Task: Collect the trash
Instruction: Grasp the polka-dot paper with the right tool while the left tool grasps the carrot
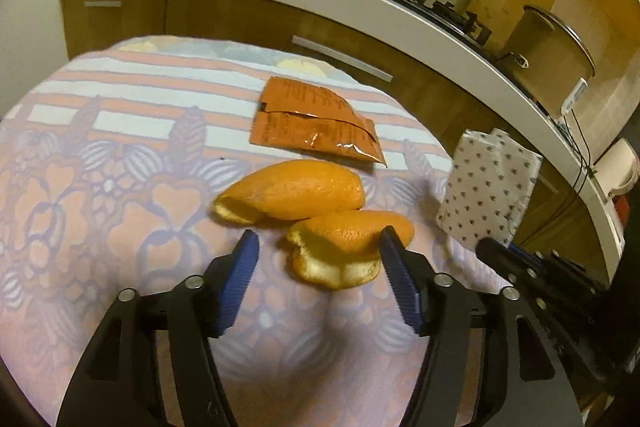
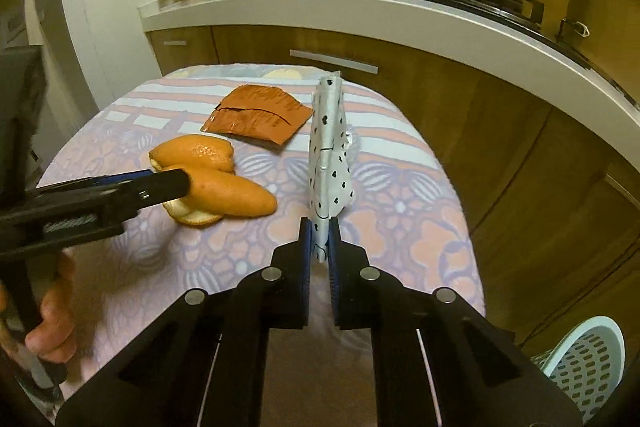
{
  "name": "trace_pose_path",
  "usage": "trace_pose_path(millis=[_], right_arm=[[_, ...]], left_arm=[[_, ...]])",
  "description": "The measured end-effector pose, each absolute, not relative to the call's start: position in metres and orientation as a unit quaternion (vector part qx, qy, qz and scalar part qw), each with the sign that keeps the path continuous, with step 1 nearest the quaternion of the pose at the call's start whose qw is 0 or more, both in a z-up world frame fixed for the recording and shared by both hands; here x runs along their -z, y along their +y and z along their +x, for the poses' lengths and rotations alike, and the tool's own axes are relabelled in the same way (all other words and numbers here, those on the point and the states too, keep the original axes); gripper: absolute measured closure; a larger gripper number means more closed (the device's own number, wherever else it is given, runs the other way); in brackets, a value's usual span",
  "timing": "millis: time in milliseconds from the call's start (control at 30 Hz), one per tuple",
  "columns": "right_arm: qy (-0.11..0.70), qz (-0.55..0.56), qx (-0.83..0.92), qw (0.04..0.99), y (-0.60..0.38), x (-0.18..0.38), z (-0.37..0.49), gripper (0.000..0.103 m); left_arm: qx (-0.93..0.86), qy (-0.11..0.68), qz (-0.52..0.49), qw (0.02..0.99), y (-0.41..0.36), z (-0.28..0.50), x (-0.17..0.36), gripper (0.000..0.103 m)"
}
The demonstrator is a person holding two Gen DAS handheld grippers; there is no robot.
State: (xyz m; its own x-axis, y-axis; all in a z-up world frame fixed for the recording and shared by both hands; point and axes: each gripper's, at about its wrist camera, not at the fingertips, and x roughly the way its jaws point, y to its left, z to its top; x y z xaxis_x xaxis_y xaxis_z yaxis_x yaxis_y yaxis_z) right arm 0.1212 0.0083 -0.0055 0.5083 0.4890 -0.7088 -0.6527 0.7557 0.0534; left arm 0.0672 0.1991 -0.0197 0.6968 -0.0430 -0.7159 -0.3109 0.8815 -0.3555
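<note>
Two orange peels lie on the patterned tablecloth (image 1: pixel 100 187). The near peel (image 1: pixel 344 247) sits between the fingers of my open left gripper (image 1: pixel 318 241), closer to the right finger; I cannot tell if it touches. The far peel (image 1: pixel 296 191) lies just beyond. A torn orange wrapper (image 1: pixel 312 121) lies farther back. My right gripper (image 2: pixel 319 227) is shut on a white wrapper with black hearts (image 2: pixel 330 151), held upright above the table; it shows in the left wrist view (image 1: pixel 488 187). The left gripper (image 2: pixel 172 187) and both peels (image 2: pixel 228 195) show in the right wrist view.
A kitchen counter (image 2: pixel 360 11) with a stove, wok, bottles and a pot runs behind the table, wooden cabinets below it. A light perforated plastic basket (image 2: pixel 588 363) stands on the floor at the lower right. The table edge drops off on the right.
</note>
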Motion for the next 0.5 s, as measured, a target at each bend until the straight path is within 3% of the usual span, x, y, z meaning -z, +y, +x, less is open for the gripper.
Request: trace_pose_path(millis=[233,367,433,467,500], right_arm=[[0.366,-0.086,-0.354,0.856,-0.002,-0.002,0.113,0.097],[0.365,-0.081,-0.357,0.856,-0.007,-0.005,0.108,0.097],[0.371,-0.076,-0.360,0.853,-0.009,-0.004,0.108,0.097],[0.374,-0.071,-0.362,0.851,-0.011,-0.004,0.108,0.097],[0.378,-0.066,-0.366,0.847,-0.012,-0.004,0.108,0.097]], left_arm=[[-0.047,0.388,-0.268,0.881,0.197,0.076,0.026,0.043],[-0.049,0.384,-0.250,0.888,0.186,0.077,0.025,0.050],[-0.045,0.382,-0.251,0.888,0.183,0.077,0.025,0.061],[-0.045,0.380,-0.249,0.889,0.182,0.076,0.024,0.074],[-0.049,0.380,-0.245,0.891,0.182,0.074,0.023,0.097]])
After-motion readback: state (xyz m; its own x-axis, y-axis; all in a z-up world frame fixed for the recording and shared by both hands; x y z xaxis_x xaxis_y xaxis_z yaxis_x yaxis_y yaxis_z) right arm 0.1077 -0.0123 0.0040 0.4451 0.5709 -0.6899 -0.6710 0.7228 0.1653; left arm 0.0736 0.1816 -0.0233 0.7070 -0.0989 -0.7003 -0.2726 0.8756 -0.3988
